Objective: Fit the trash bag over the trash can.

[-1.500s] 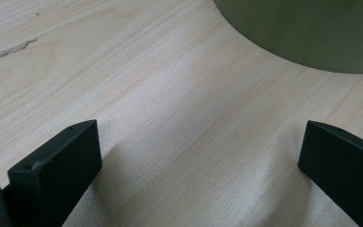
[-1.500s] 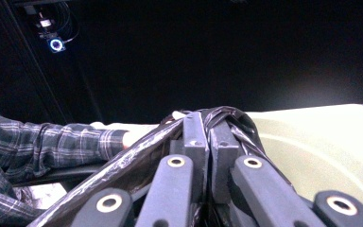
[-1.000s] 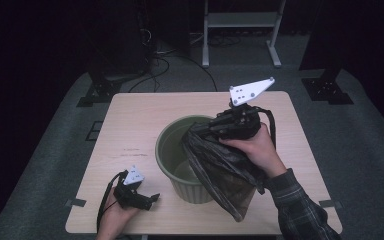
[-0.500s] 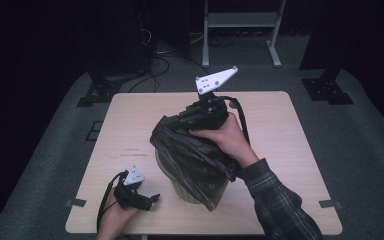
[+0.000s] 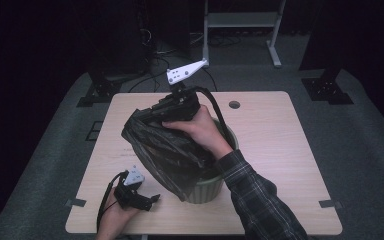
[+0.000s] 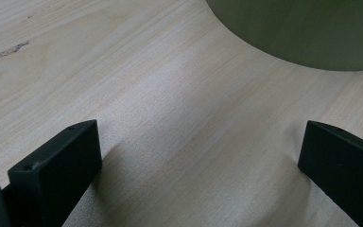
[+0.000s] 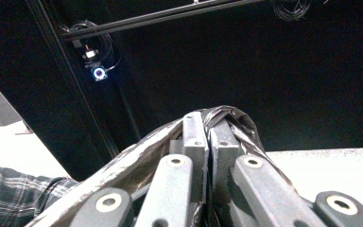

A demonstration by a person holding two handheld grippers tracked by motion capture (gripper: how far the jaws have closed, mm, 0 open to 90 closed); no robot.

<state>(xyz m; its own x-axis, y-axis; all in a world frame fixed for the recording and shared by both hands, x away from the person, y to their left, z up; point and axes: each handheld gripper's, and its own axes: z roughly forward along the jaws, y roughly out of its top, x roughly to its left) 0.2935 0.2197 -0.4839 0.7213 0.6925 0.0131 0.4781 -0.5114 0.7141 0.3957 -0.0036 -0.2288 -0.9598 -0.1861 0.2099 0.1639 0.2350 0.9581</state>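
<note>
I see my right gripper: black body, grey three-cornered plate behind its jaws, round screws along grey linkage bars. My left gripper has blocky black jaws, trailing cable. Plaid sleeve.

No legible text or labels.

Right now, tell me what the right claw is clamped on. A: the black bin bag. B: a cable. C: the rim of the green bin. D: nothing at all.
A: in the right gripper view the right claw has its jaws shut on a fold of the black bin bag, which the high view shows draped over the green bin.
</note>
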